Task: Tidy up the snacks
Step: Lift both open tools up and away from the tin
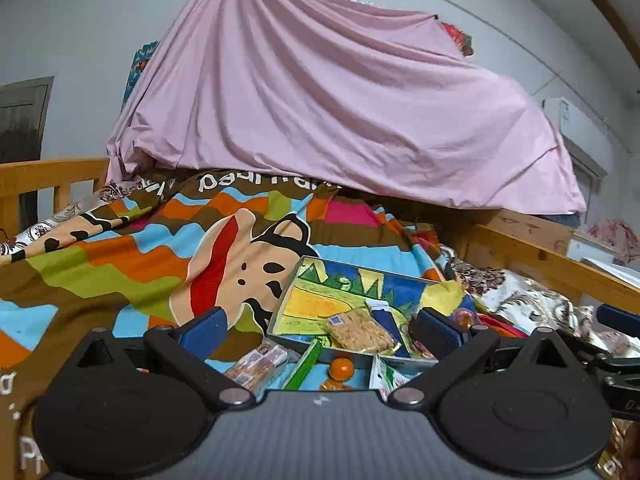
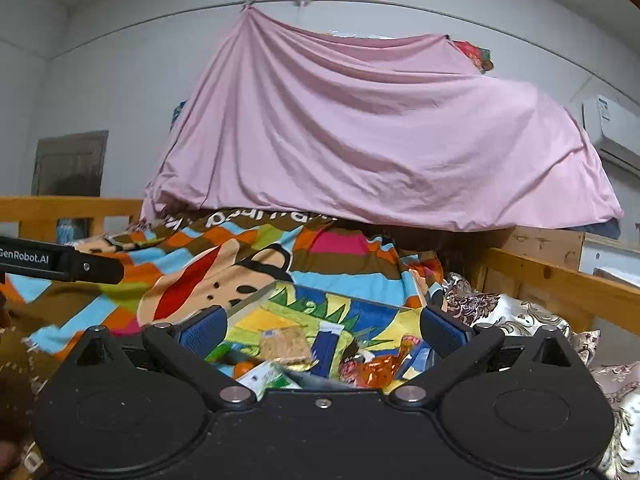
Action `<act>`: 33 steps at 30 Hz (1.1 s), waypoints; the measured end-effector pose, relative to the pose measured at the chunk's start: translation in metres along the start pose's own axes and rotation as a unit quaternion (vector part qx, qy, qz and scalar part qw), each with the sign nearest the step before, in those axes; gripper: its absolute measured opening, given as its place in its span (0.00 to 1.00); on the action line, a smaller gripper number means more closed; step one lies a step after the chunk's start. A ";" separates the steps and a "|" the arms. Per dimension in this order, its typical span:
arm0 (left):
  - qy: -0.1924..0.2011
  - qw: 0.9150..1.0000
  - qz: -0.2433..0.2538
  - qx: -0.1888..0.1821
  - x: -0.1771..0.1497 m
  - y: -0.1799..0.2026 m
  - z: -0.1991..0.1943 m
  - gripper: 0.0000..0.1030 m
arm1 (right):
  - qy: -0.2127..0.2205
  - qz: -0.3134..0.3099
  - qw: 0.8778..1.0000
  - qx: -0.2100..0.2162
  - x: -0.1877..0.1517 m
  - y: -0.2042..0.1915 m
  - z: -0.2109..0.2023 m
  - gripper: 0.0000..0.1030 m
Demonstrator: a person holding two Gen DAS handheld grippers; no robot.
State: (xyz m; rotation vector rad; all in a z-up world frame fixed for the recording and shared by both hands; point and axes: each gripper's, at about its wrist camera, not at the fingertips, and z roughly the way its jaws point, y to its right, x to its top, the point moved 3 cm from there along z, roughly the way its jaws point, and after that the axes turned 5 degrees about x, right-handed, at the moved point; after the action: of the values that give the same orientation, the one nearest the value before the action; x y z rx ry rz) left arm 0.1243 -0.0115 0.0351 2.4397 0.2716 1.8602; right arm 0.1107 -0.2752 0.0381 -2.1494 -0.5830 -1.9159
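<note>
The pink sheet [image 1: 340,108] hides whatever it drapes; the near snacks [image 2: 280,376] blur (labels unreadable) behind the gripper body.

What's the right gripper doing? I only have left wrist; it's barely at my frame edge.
Observer: The right gripper is open, with nothing between its fingers, and it is aimed at the painted box.
Operator: What sits at the box's right end? It's blocked for me.
Observer: A crinkly orange wrapper lies there, just right of the dark blue packet. It looks to be inside the box, though the gripper body hides its near edge.
</note>
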 end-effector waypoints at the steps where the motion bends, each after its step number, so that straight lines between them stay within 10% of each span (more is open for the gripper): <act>1: 0.000 1.000 0.004 -0.003 -0.003 -0.001 -0.005 1.00 | -0.001 -0.002 1.000 0.001 -0.001 -0.005 -0.004 0.99; 33: -0.085 0.996 -0.027 0.016 -0.044 -0.056 0.003 1.00 | -0.038 -0.079 0.996 0.008 -0.031 -0.060 -0.009 0.99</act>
State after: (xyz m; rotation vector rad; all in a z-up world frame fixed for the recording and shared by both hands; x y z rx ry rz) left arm 0.1108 0.0361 -0.0160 2.5643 0.3545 1.6282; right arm 0.0749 -0.2292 0.0021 -2.2365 -0.8011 -1.9047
